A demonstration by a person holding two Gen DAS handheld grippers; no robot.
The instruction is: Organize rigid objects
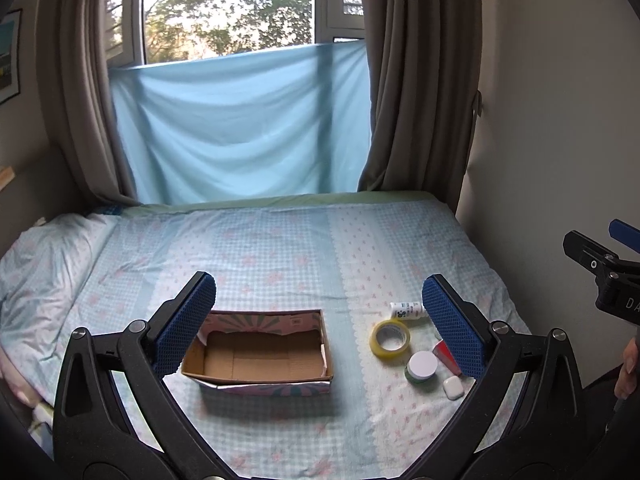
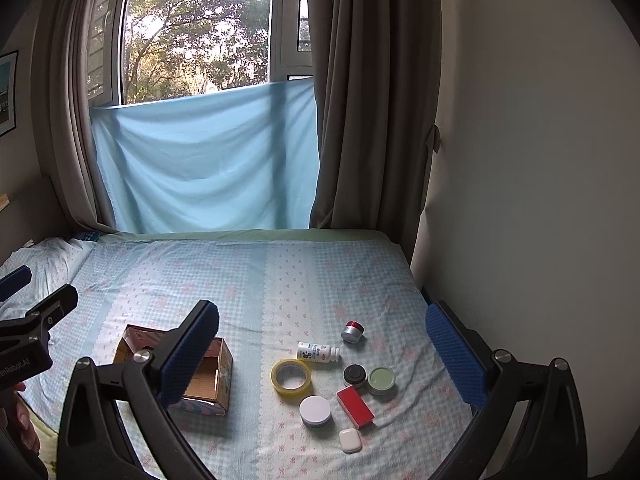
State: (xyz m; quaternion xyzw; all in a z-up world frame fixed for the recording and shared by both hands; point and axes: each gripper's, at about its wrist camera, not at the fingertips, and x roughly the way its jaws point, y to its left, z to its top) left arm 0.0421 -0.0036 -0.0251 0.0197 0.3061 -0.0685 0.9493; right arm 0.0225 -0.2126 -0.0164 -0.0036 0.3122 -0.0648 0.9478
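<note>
Bed (image 2: 280,280): checked sheet under a curtained window.
Your left gripper (image 1: 320,320): raised over the box (image 1: 260,352), jaws wide, empty.
Your right gripper (image 2: 324,356): raised over the tape (image 2: 291,376) and jars (image 2: 382,380), jaws wide, empty.

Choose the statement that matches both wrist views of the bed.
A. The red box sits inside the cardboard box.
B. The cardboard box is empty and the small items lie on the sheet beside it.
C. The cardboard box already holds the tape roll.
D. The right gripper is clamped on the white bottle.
B: the cardboard box shows only its bare bottom, while the tape roll, white bottle and red box lie on the sheet.
</note>
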